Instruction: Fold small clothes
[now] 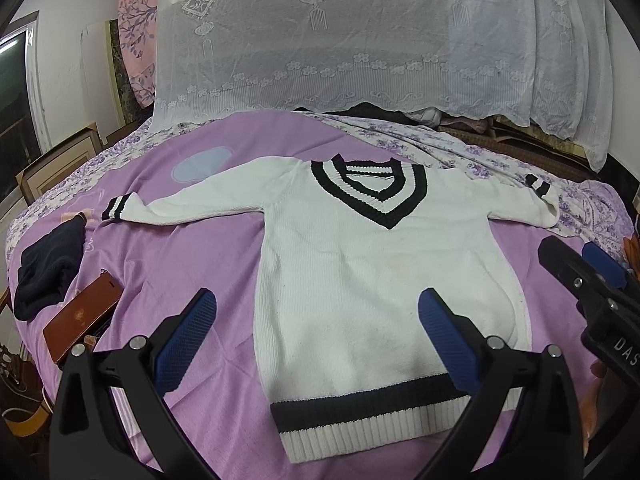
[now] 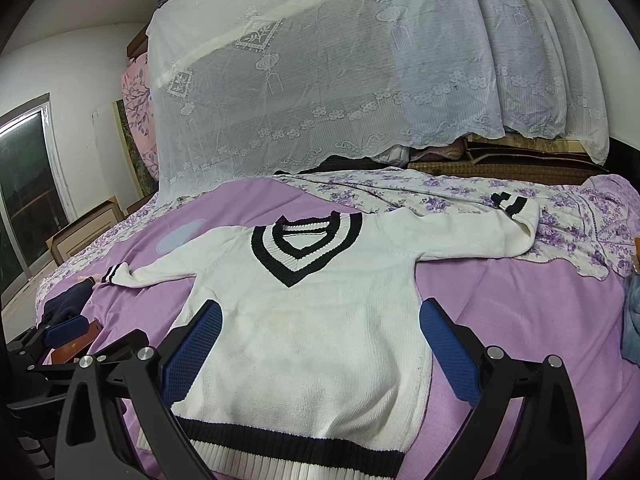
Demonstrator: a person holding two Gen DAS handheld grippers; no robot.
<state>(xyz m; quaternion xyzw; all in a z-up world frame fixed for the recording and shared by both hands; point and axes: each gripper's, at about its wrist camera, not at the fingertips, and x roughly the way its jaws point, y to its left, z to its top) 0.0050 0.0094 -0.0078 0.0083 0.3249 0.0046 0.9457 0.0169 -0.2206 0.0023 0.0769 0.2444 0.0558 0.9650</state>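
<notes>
A small white knit sweater (image 1: 360,272) with black stripes at the V-neck, cuffs and hem lies flat, front up, on a purple bedspread (image 1: 180,248), sleeves spread out; the right sleeve's end is bent back. It also shows in the right wrist view (image 2: 312,340). My left gripper (image 1: 316,320) is open and empty, hovering above the sweater's lower body near the hem. My right gripper (image 2: 320,328) is open and empty, above the lower body too. The right gripper shows at the right edge of the left wrist view (image 1: 592,276); the left gripper shows at the left edge of the right wrist view (image 2: 60,332).
A dark navy garment (image 1: 48,276) and a brown box (image 1: 84,320) lie at the bed's left side. A floral sheet (image 2: 460,196) is bunched at the far right. A white lace curtain (image 1: 360,40) hangs behind. A blue-grey cloth (image 2: 632,320) sits at the right edge.
</notes>
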